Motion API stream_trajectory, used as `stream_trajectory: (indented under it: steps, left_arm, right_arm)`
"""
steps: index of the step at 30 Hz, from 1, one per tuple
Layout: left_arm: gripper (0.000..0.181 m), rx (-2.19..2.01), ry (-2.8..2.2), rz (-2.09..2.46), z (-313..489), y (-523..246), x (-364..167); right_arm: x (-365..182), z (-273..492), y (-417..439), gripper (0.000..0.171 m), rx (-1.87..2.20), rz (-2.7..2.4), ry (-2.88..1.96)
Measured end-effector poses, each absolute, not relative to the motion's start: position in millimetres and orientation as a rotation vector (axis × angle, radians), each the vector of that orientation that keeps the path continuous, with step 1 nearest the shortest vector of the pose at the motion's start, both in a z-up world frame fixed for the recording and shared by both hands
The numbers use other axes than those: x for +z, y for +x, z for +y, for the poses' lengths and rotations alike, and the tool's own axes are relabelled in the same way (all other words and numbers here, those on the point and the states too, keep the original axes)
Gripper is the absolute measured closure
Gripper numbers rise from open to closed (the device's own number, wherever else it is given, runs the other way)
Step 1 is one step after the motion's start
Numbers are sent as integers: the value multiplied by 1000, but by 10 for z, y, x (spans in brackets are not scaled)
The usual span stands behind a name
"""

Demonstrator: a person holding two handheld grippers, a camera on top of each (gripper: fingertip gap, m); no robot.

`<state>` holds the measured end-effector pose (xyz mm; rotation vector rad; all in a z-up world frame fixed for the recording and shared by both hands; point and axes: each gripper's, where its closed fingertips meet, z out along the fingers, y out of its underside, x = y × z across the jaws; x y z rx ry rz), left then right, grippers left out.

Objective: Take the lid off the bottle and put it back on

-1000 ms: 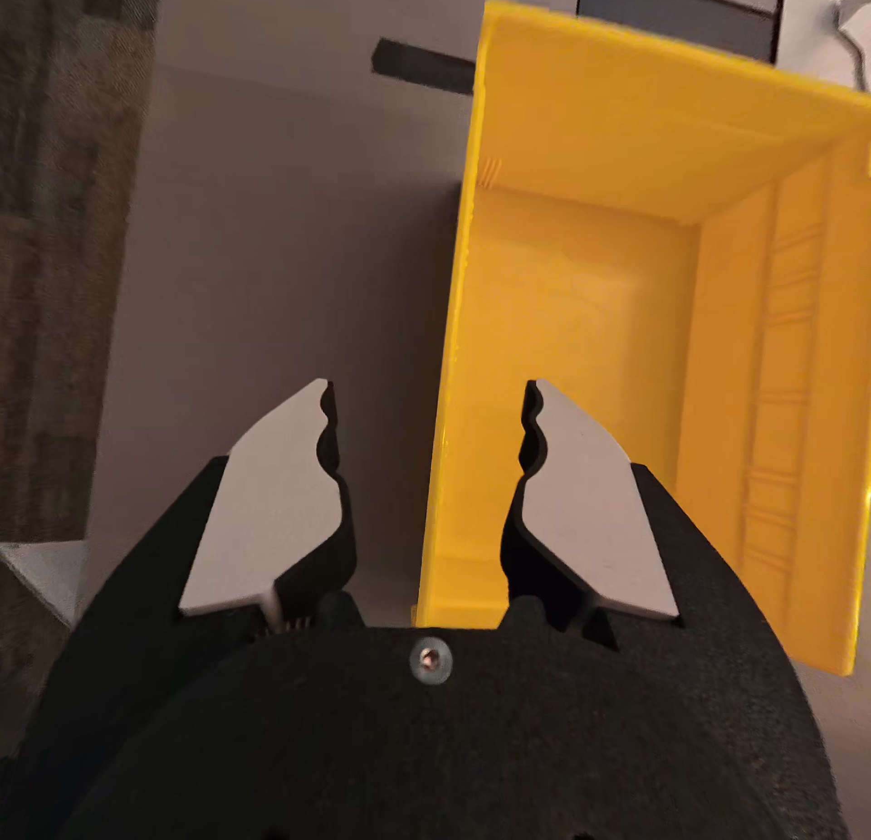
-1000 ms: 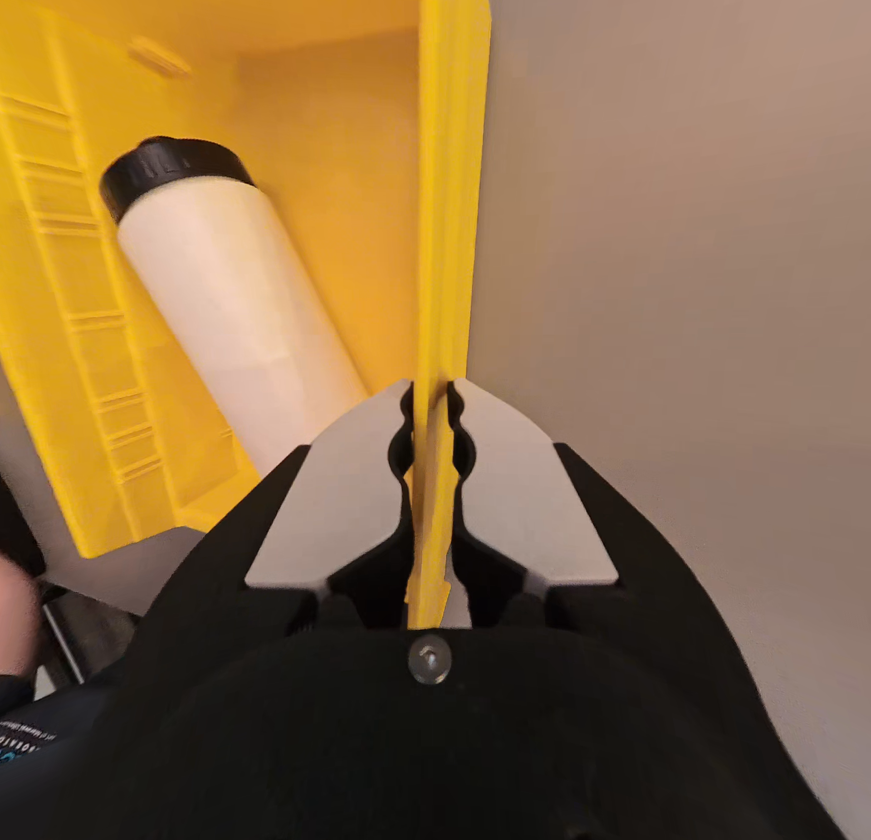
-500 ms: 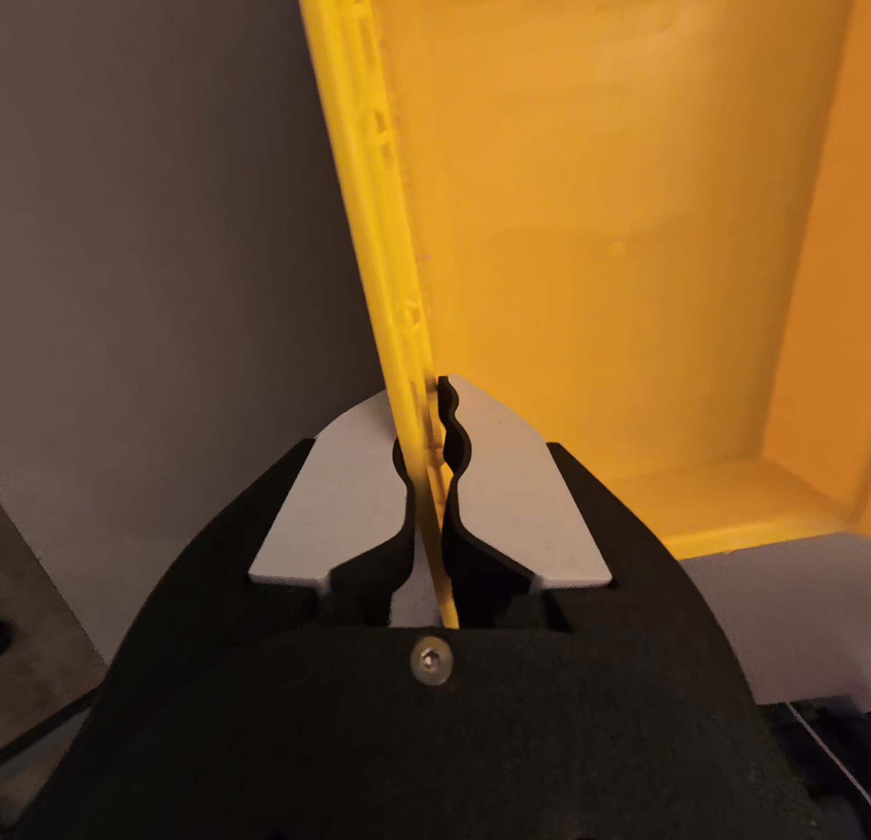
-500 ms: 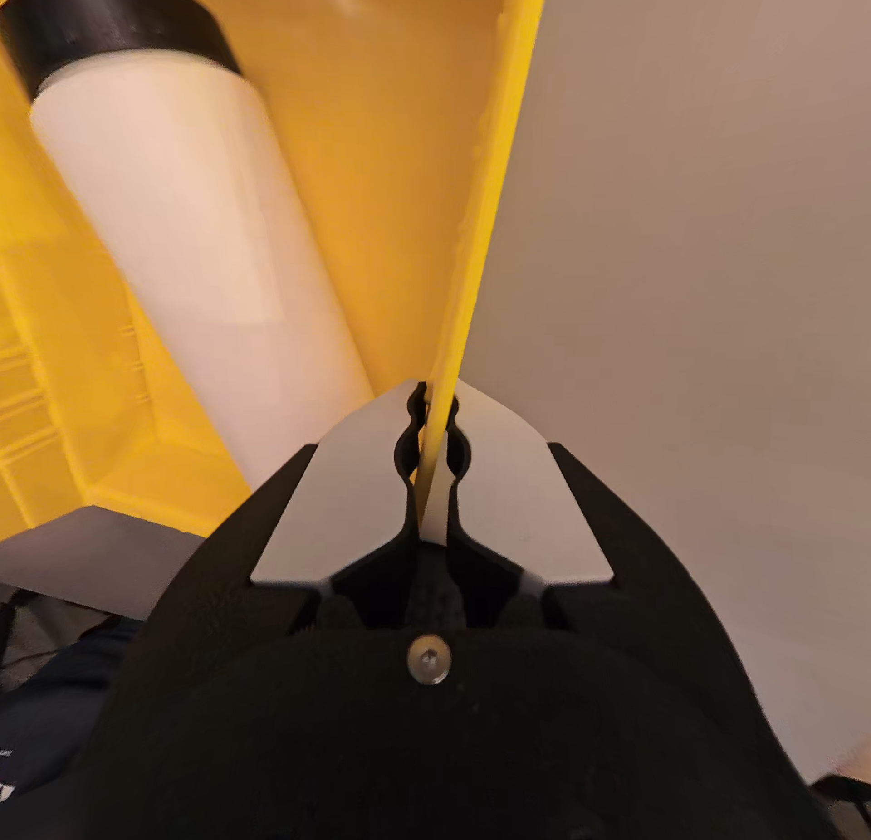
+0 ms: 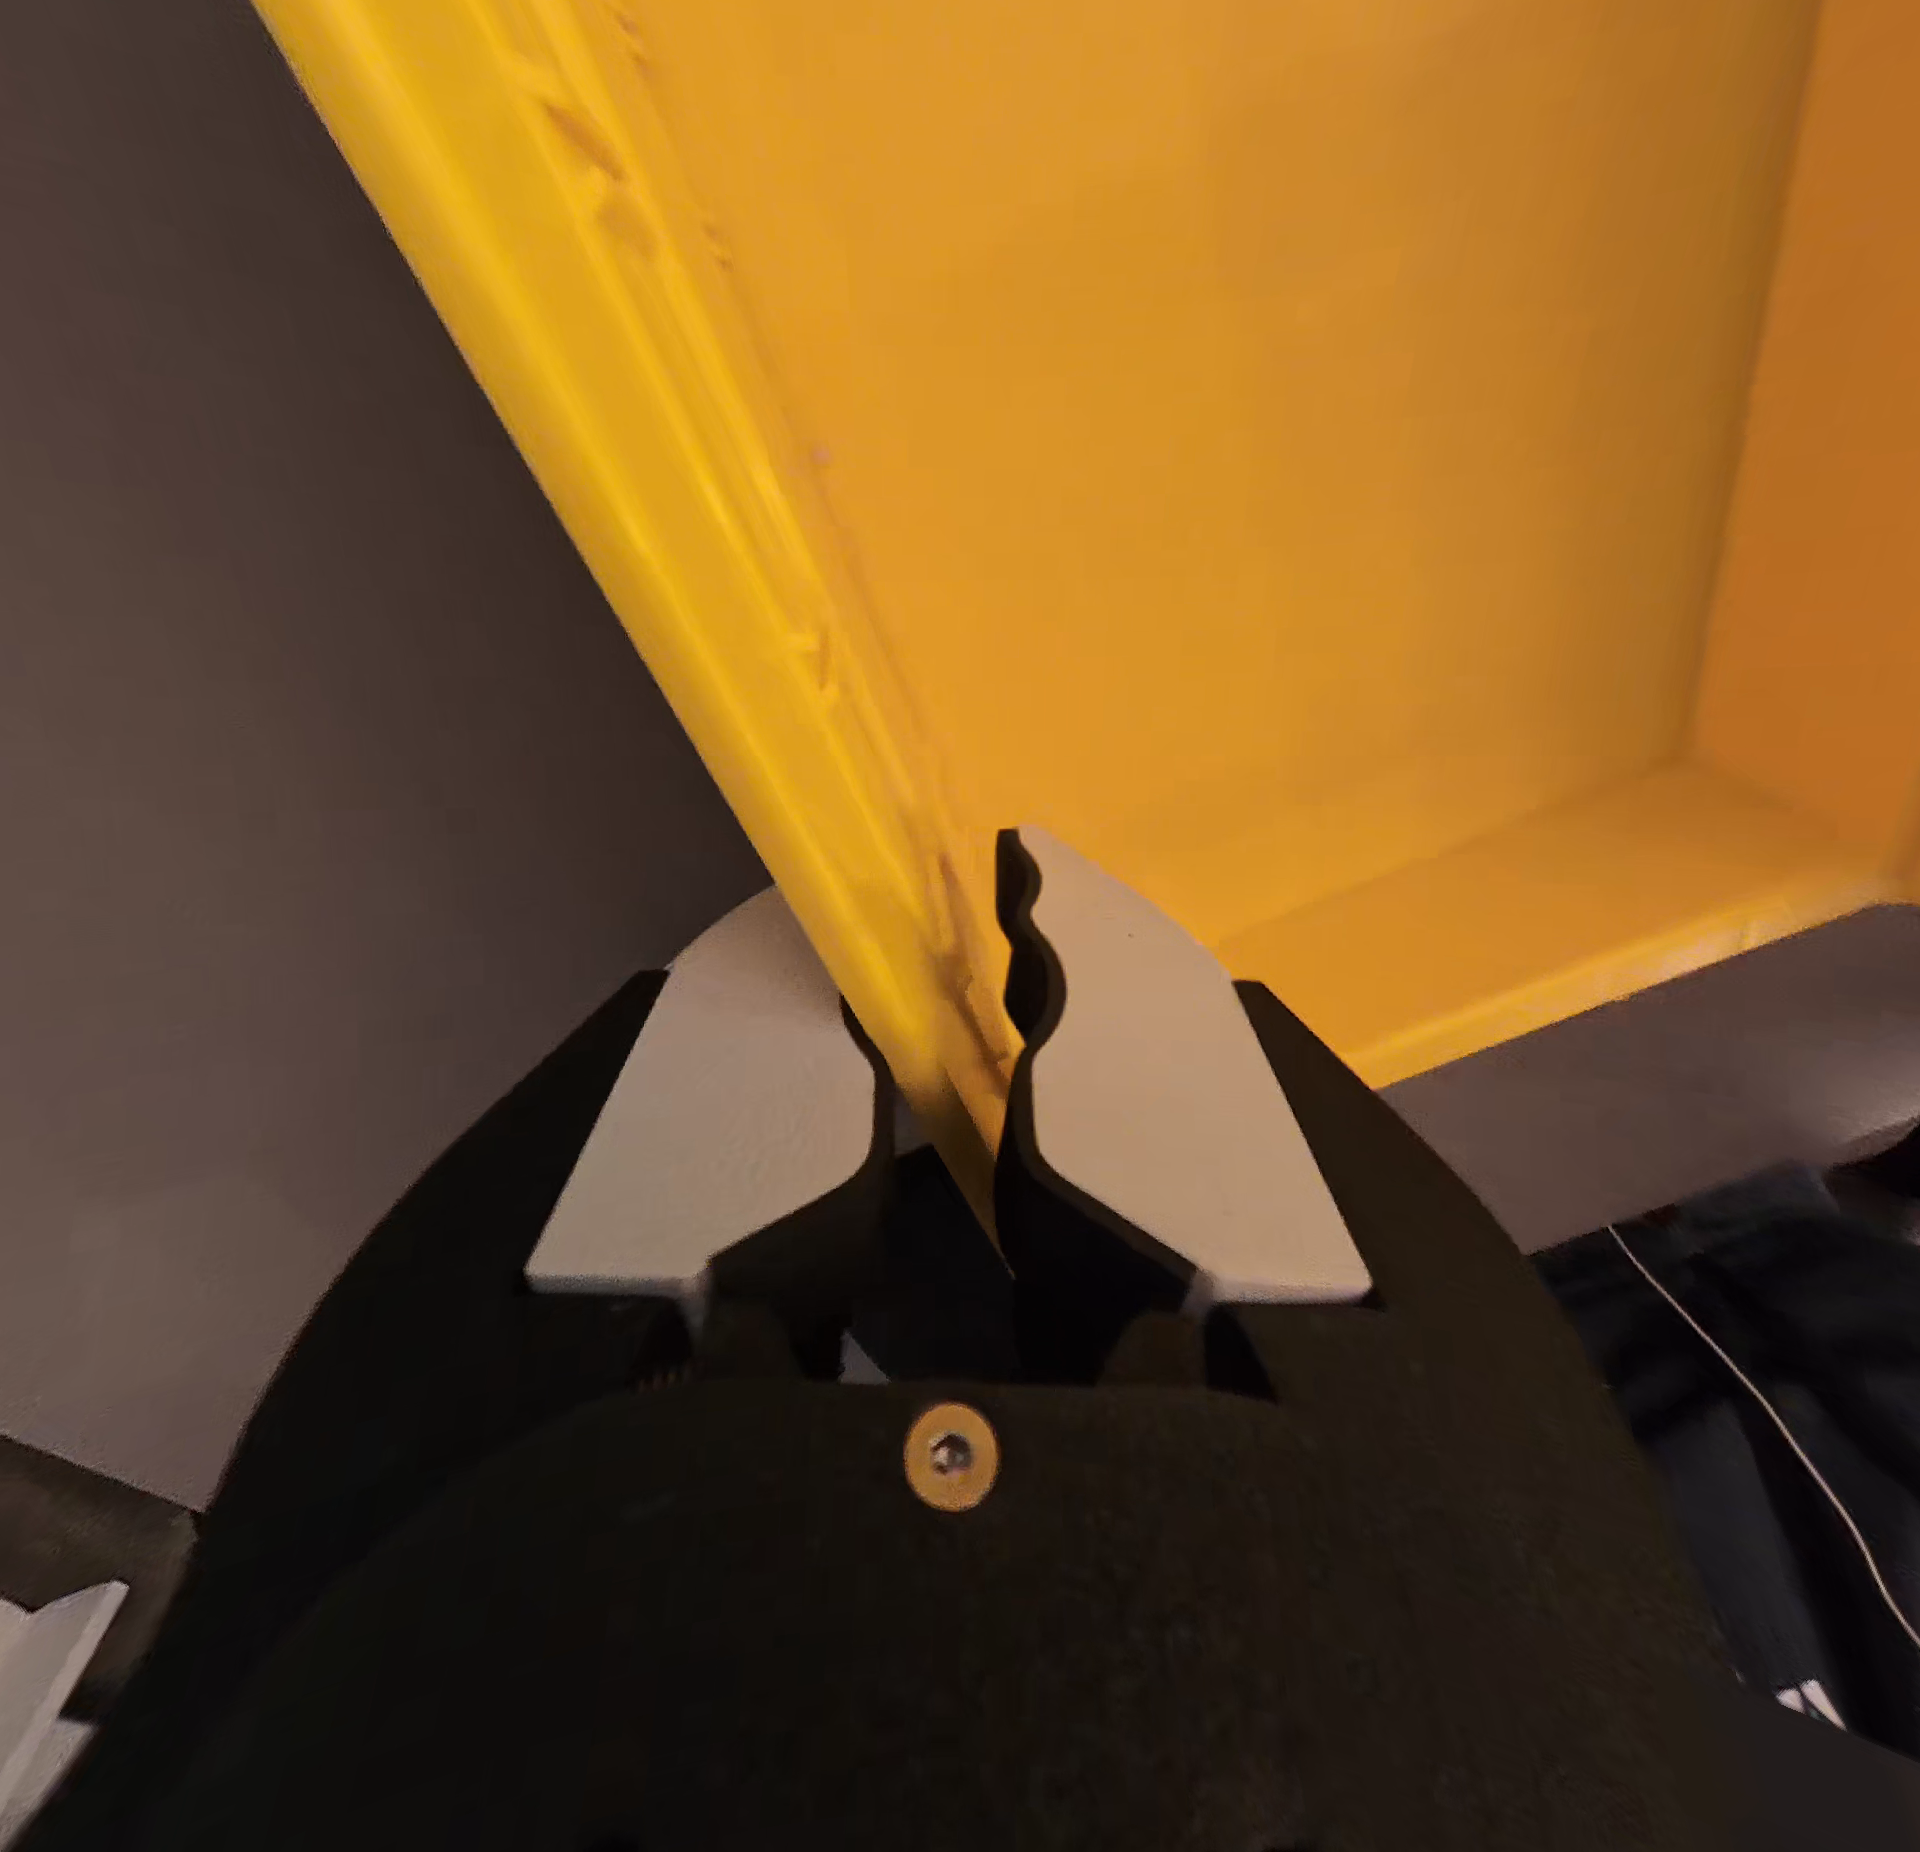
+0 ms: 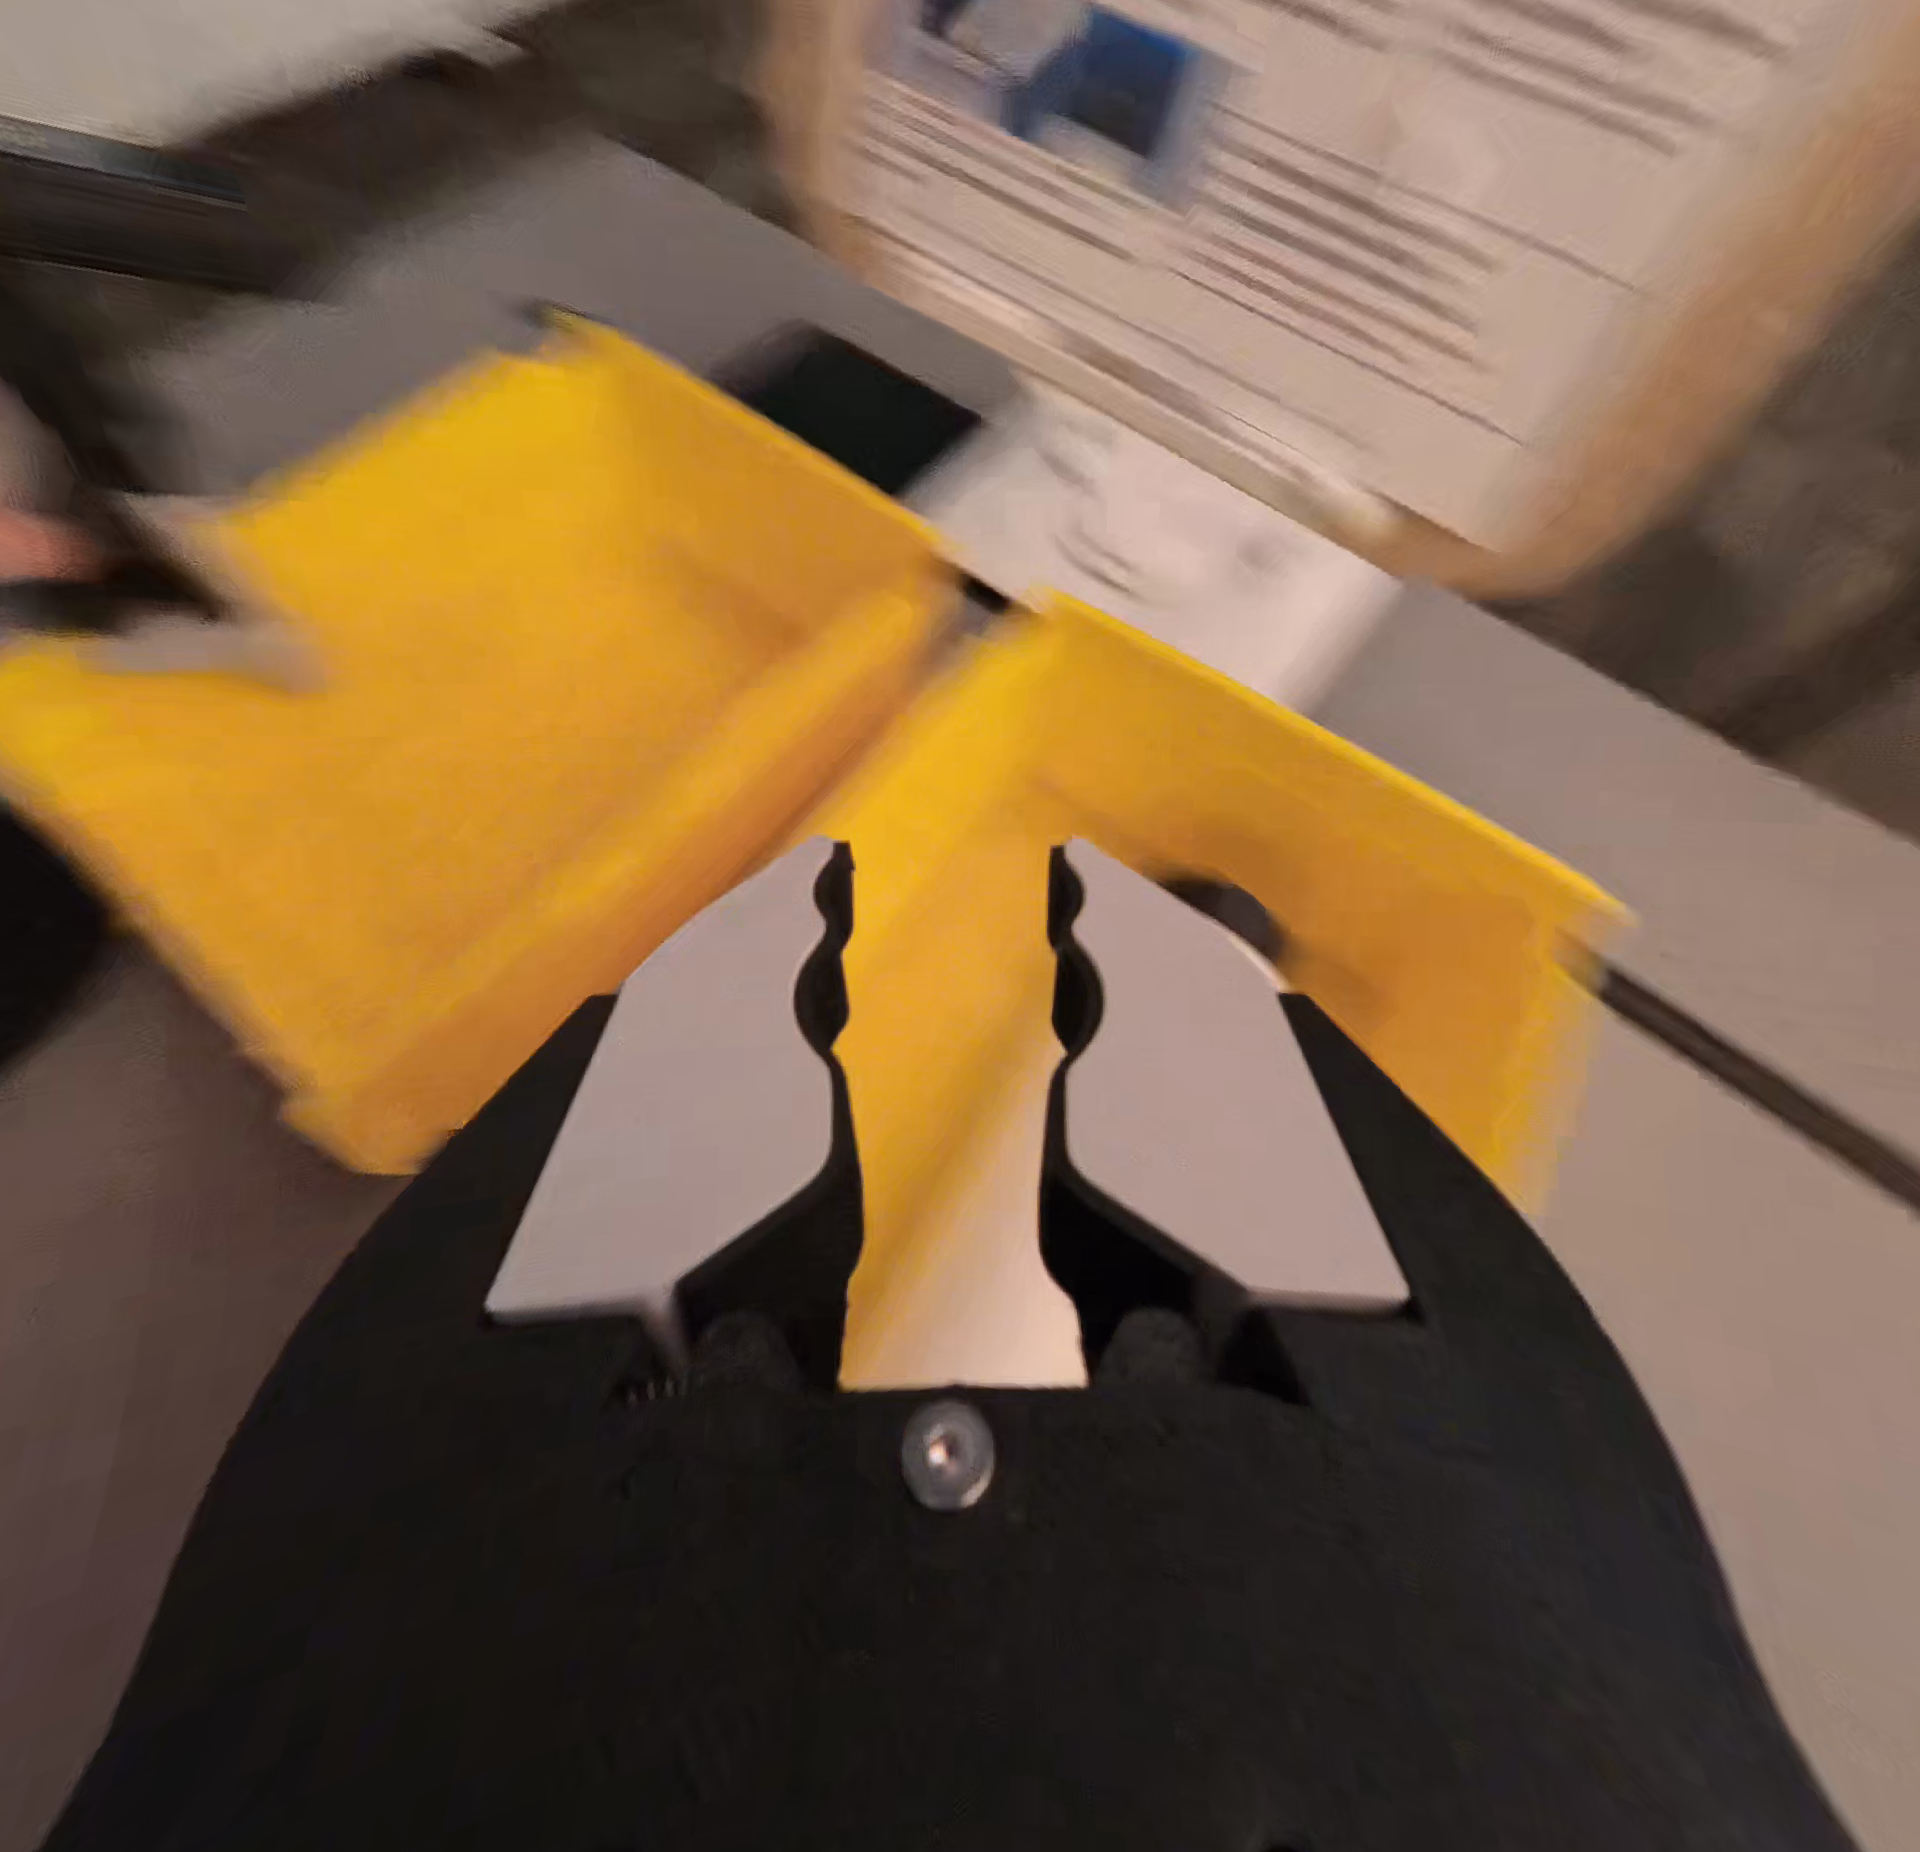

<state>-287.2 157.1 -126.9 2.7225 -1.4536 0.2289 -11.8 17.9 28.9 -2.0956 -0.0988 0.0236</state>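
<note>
Two yellow bins stand side by side on the grey table. My left gripper is shut on the near side wall of the left bin, which looks empty inside. In the blurred right wrist view that gripper shows far left on the same bin. My right gripper is open and empty, held back above the right bin. The bottle's black lid peeks out by my right finger. A pale strip between my fingers looks like the bottle's white body. The rest of the bottle is hidden.
The grey table ends just right of the held bin, with dark clothing and a thin cable below it. Behind the bins are a cardboard box with a white label, a dark flat object and a white item. One gripper's finger ends stand about 35 cm off the other's. Measured from the fingertips, the bottle's black lid is 20 cm or so from the right gripper and 40 cm from the left.
My right gripper has let go of the bin wall, opened and pulled back and up. My left gripper closed on the other bin's wall and still holds it, now seen at a steeper slant.
</note>
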Motion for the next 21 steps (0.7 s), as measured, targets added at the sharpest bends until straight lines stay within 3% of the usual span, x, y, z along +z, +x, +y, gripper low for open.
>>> stream_trajectory:
  steps: [4,7,11,18,21]
  left_arm:
    - [166,331,2818,-1447,1660,-2818,-1104]
    - [166,394,2879,-1464,1708,-2829,-942]
    - [164,451,2923,-1511,1709,-2817,-758]
    - [163,554,3051,-1652,1693,-2752,-320]
    - [163,627,3170,-1696,1722,-2789,-32]
  right_arm:
    - [-106,677,-976,138,313,-224,-2310]
    - [-487,870,-1063,147,298,-147,-2535]
    - [-897,878,-975,143,70,-102,-2774]
    - [-1074,988,-1023,137,26,78,-2937]
    - [-1094,1063,-997,143,-21,131,-2913]
